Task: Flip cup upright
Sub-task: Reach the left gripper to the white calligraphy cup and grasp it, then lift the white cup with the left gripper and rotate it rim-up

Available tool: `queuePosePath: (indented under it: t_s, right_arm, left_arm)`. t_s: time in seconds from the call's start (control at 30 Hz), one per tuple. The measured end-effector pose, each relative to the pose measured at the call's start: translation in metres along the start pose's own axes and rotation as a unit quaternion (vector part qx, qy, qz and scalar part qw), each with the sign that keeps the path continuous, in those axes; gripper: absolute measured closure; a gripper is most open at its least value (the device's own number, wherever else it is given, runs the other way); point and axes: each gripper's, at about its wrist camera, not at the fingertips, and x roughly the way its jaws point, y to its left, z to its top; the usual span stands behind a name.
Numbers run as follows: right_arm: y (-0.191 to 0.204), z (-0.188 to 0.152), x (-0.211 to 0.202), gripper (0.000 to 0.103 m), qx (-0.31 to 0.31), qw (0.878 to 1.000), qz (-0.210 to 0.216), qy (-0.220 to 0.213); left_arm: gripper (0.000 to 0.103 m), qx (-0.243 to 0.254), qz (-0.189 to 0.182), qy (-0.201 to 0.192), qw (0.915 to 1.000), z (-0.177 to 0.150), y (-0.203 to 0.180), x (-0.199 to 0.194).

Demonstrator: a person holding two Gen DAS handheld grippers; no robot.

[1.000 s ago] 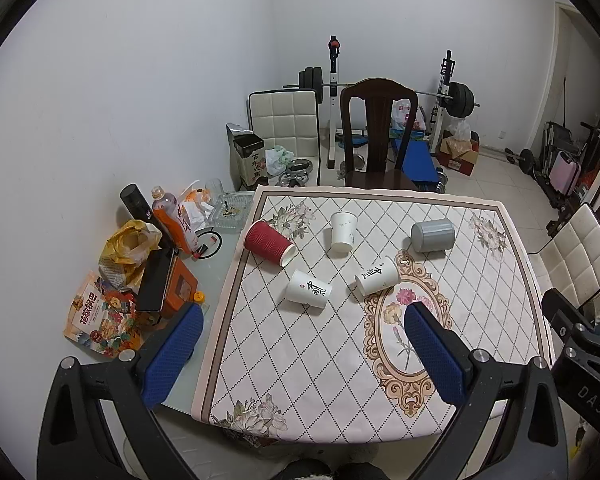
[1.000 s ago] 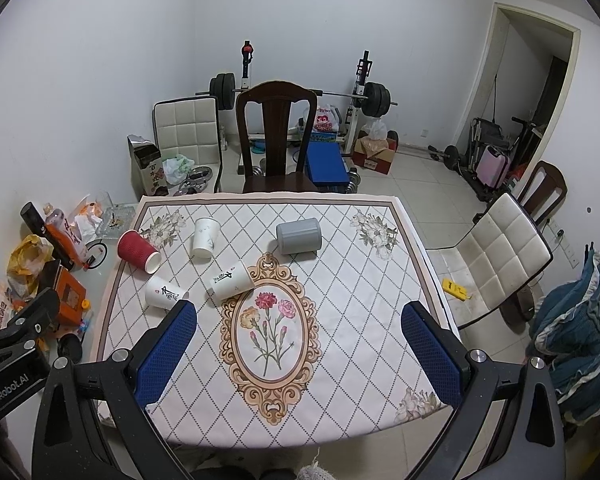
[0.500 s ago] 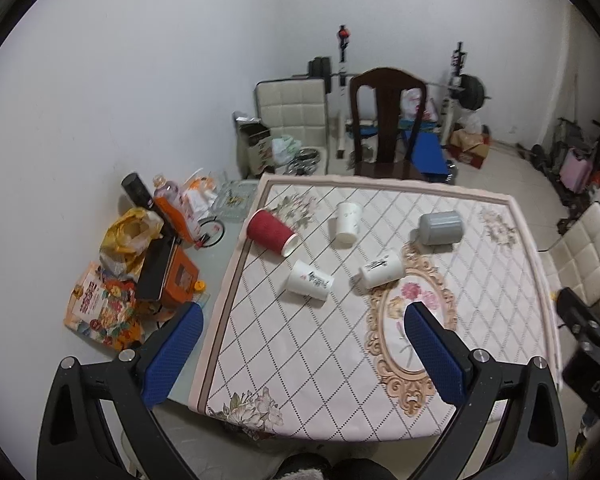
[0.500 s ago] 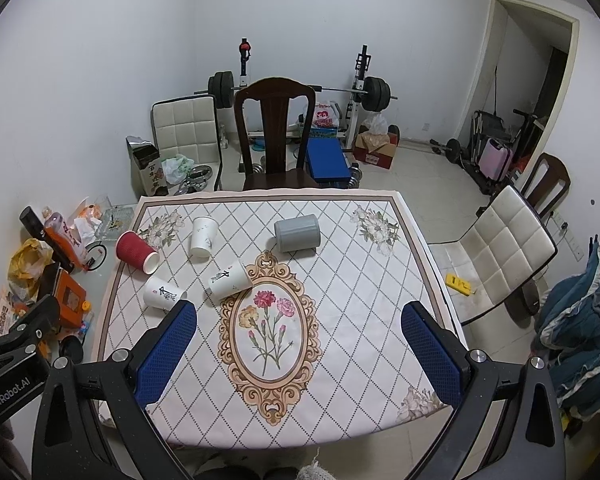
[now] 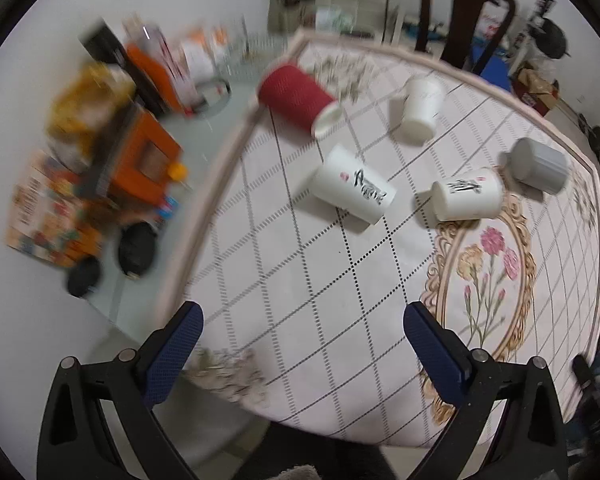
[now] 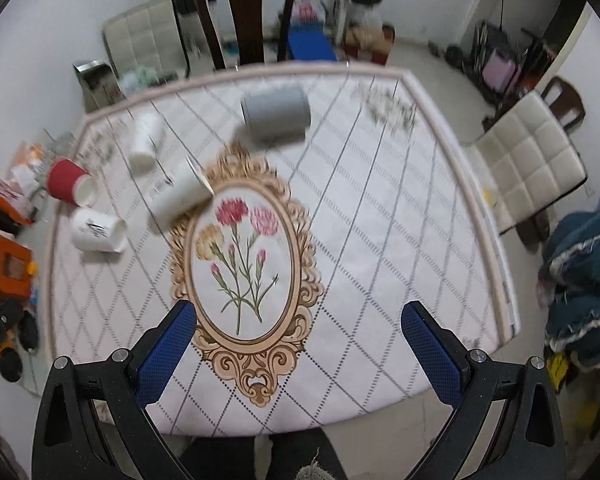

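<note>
White walls close a small room with a dark wooden chair [image 6: 244, 12] and weights behind the worktop [image 6: 380, 208], which carries a cloth with a diamond pattern and a flower oval. On its far left part five cups lie or stand. The grey cup [image 6: 276, 114] lies on its side near the far middle. The red cup [image 5: 296, 98] lies on its side at the left edge, just beside the clutter of boxes [image 5: 140, 160] on the floor. Two white cups with black writing, the left printed cup [image 5: 350, 188] and the right printed cup [image 5: 468, 194], lie on their sides close together but apart. The plain white cup [image 5: 422, 110] seems to stand mouth down; blur makes this uncertain.

Both tools hover above the near edge. The left gripper [image 5: 300, 344] has its jaws wide apart and holds nothing; the right gripper [image 6: 298, 340] is the same.

No cup is turned yet, I judge. The risk is that a lying cup rolls away when one jaw touches it first, and the red one may drop off the edge. Paper walls may also crush under a hard squeeze.
</note>
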Motion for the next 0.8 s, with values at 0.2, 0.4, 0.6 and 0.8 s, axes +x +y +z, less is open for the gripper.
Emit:
queuePosePath:
  t_s: [0.2, 0.4, 0.6, 0.8]
  right_arm:
    - [0.015, 0.022, 0.091, 0.000, 0.020, 0.998, -0.015, 0.058]
    - [0.046, 0.042, 0.146, 0.000, 0.013, 0.995, -0.040, 0.091]
    - [0.058, 0.053, 0.180, 0.000, 0.010, 0.991, -0.063, 0.114]
    - [0.060, 0.059, 0.196, 0.000, 0.016, 0.988, -0.078, 0.129]
  left_arm:
    - [0.001, -0.057, -0.062, 0.073, 0.9938, 0.048, 0.004, 0.076]
    - [0.009, -0.085, -0.111, 0.104, 0.9847, 0.085, -0.004, 0.124]
    - [0.019, -0.121, -0.158, 0.125, 0.9720, 0.106, -0.005, 0.151]
    - [0.025, -0.137, -0.168, 0.129, 0.9676, 0.124, -0.008, 0.172]
